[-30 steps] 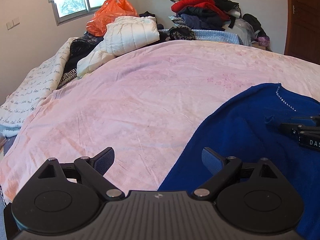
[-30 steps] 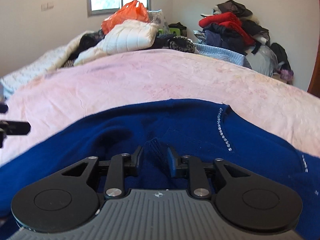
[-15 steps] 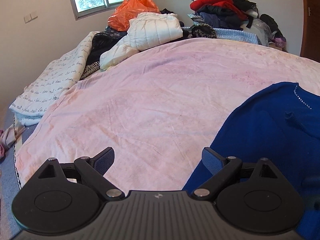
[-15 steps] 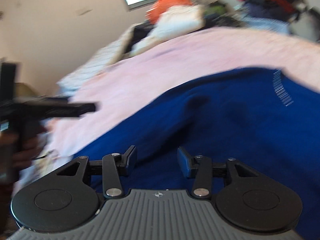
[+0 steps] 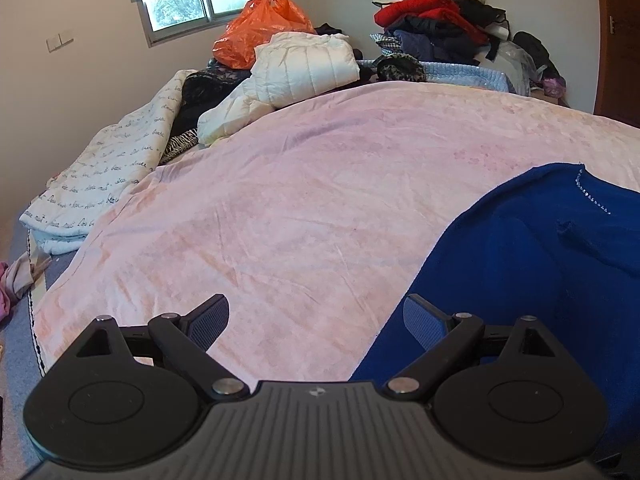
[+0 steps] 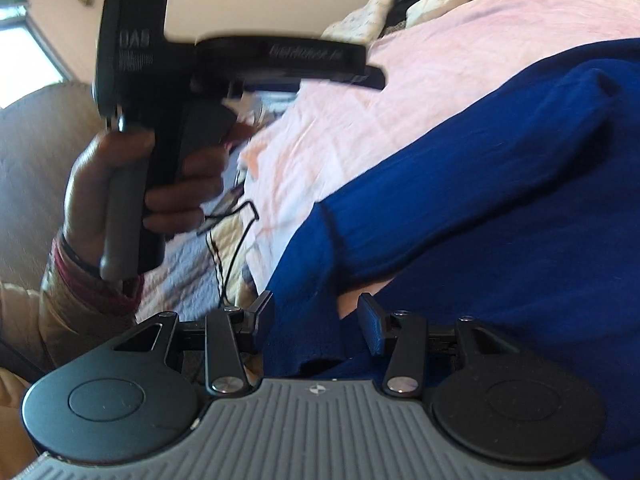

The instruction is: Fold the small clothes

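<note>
Left gripper (image 5: 316,320): fingers wide apart, empty, above the pink blanket (image 5: 320,200), just left of the blue sweater (image 5: 540,260). The sweater lies spread on the bed's near right part. Right gripper (image 6: 316,316): it has swung left to the sweater's near edge, and its fingers have just been opening to about half width. Cloth sits between them, unclamped. Judgement: the earlier pinch is released; a new grasp at this edge is being set up.

Black gripper (image 6: 316,312) with ribbed grey housing and silver screws (blue-padded fingers (image 6: 370,326)); cream sleeve (image 6: 44,312), maroon cuff.
</note>
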A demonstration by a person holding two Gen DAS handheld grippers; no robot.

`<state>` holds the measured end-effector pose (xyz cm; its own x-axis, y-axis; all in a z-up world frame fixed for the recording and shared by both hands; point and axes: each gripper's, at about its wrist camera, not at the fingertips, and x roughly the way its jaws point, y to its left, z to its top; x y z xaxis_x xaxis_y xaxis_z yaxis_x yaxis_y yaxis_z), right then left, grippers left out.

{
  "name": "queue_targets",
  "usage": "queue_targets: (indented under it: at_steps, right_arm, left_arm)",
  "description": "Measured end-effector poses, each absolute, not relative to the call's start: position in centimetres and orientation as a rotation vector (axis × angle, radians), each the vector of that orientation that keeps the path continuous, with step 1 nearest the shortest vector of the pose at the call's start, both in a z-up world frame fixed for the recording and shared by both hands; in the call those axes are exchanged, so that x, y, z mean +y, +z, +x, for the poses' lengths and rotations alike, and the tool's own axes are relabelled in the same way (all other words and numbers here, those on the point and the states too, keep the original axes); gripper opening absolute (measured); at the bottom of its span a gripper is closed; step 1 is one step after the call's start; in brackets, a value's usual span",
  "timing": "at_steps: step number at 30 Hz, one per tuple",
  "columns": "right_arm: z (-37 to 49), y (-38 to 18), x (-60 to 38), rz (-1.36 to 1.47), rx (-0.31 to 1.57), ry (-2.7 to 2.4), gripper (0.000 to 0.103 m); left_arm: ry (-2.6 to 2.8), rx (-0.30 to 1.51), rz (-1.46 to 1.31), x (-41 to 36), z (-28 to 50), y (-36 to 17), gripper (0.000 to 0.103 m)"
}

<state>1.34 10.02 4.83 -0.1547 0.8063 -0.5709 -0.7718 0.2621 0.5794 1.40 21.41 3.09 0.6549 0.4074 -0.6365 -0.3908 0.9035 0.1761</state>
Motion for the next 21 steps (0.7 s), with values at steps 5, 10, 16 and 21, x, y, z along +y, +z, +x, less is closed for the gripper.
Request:
queue_targets:
  at_steps: [5,10,16,21]
  right_arm:
    - [0.4,5.1,10.9,-0.070,1.027,1.397,0.016]
    - [-0.1,6.4,10.3,-0.109,0.956,1.371,0.007]
    - [4.3,10.4,6.6,-0.066,0.809,1.218,0.007]
    - [9.6,13.0,-0.9,0.006,0.746,1.002,0.007]
  left_arm:
    - [0.458,0.721,0.023,21.6,1.3,3.1,0.095]
    - [0.479,0.698,0.003,21.7,1.2,3.6,0.095]
    - [0.496,0.654,-0.008,21.4,1.4,4.8,0.095]
    - [0.452,0.653,-0.016,20.4,2.1,5.1,0.095]
